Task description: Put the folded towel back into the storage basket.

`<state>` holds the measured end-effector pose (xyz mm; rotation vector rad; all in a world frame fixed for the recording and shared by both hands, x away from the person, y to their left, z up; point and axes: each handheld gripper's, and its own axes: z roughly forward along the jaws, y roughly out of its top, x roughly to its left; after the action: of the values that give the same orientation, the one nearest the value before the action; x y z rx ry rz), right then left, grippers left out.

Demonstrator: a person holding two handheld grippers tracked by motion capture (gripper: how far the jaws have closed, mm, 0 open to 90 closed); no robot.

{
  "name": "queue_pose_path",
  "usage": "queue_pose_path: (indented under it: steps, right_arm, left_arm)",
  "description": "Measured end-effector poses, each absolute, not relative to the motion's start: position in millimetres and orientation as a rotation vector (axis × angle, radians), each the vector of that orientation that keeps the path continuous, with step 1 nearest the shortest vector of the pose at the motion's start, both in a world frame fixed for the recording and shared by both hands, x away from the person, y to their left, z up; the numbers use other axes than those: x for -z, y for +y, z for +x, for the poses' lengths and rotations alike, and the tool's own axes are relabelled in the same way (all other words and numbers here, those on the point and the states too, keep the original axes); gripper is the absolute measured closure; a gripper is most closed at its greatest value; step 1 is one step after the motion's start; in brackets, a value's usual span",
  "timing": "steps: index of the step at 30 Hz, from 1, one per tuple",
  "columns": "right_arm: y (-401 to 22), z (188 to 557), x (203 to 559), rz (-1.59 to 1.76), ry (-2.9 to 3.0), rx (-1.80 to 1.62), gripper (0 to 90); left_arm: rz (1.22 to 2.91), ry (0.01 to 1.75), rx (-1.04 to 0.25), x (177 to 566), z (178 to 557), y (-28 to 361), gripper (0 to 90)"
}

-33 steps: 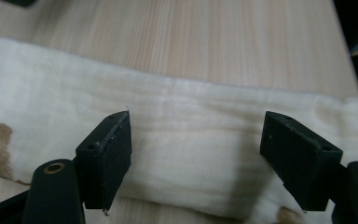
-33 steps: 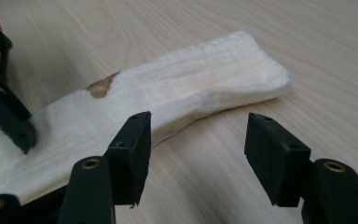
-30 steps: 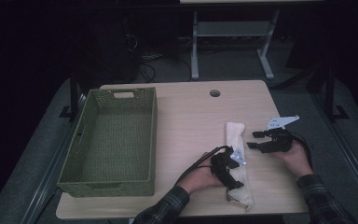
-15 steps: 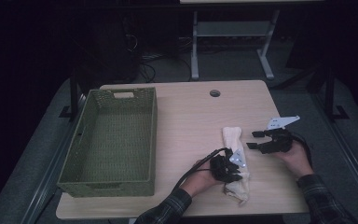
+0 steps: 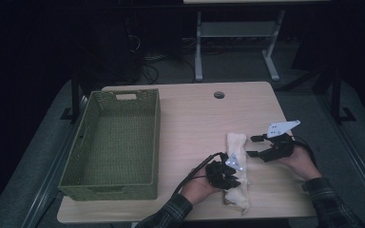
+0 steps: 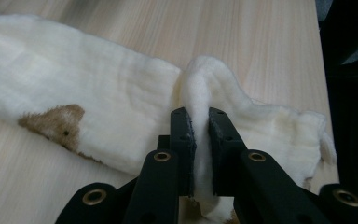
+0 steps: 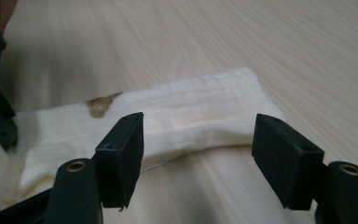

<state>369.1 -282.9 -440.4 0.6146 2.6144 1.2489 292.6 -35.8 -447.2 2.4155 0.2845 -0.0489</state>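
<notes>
We pinch cloth (image 6: 121,100) fold with left gripper (image 6: 199,126), basket (image 5: 111,142) far left; right gripper (image 7: 198,149) agape beside cloth's far end.

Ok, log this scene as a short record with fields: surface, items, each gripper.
surface: wooden table
cloth: cream fleece cloth with a brown patch, lying flat at the table's right part
basket: green woven basket, at the left, nothing inside
left gripper: jaws just closed, pinching a raised fold of the cloth
right gripper: jaws apart and opening, nothing between them, cloth ahead
</notes>
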Motion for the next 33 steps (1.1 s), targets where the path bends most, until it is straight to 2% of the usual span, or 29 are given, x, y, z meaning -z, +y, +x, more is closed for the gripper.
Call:
queue_pose_path:
  steps: [7, 17, 23, 29, 33]
  right_arm:
    - [-263.6, 380.0, 431.1, 0.67, 2.642, -1.214, 36.5]
    - [-225.1, 407.5, 435.8, 0.644, 2.735, -1.112, 28.9]
    - [-221.7, 418.4, 445.5, 0.685, 2.739, -1.117, 37.1]
    - [-220.7, 428.0, 460.2, 0.676, 2.784, -1.107, 39.2]
    - [-216.0, 426.1, 466.8, 0.641, 2.81, -1.097, 44.1]
  left_arm:
    - [2.389, 0.337, 0.064, 440.6, 287.3, -12.5, 81.2]
    - [2.354, 0.396, 0.076, 437.3, 273.6, 19.0, 81.1]
    - [2.355, 0.39, 0.073, 438.2, 273.3, 18.7, 81.1]
    - [2.36, 0.383, 0.073, 438.9, 273.5, 17.6, 81.1]
    - [2.364, 0.382, 0.073, 439.0, 274.1, 18.2, 81.1]
